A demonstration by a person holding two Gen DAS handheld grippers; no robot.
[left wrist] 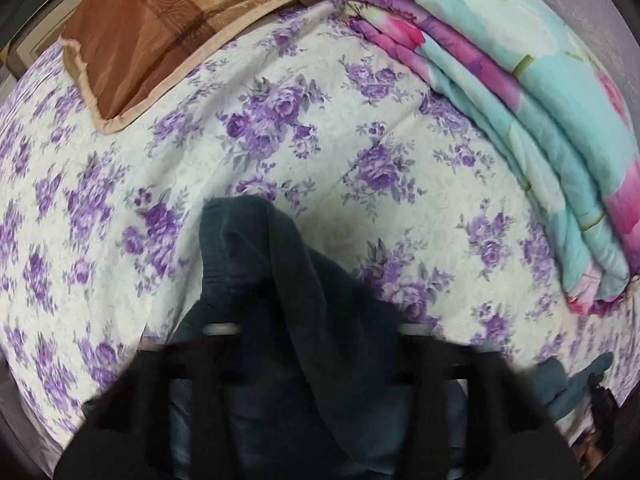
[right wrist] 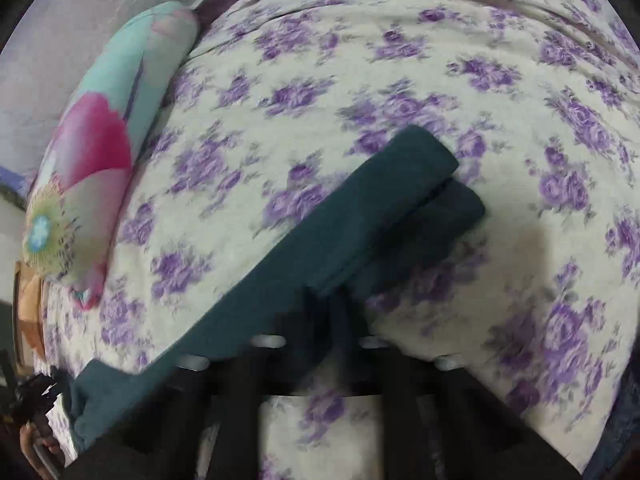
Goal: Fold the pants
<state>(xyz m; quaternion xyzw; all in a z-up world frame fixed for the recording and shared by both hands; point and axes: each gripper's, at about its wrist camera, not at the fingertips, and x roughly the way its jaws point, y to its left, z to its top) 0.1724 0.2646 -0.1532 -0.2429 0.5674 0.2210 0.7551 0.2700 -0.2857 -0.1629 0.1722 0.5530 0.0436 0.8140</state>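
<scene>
Dark teal pants [left wrist: 288, 264] lie on a bed with a purple-flowered sheet [left wrist: 360, 128]. In the left wrist view their gathered waistband end rises in a bunch between the jaws of my left gripper [left wrist: 300, 320], which is shut on the cloth; the fabric hides the fingertips. In the right wrist view the two pant legs [right wrist: 360, 216] stretch diagonally from lower left to upper right, flat on the sheet [right wrist: 400, 60]. My right gripper [right wrist: 330, 308] is shut, pinching the near edge of the pants. The left gripper [right wrist: 36, 396] shows at the far lower left by the waistband.
A brown pillow [left wrist: 132, 44] lies at the head of the bed. A folded turquoise and pink floral quilt [left wrist: 540, 128] runs along the wall side, seen too as the quilt [right wrist: 92, 152] in the right view. A hand [right wrist: 40, 448] shows at the lower left.
</scene>
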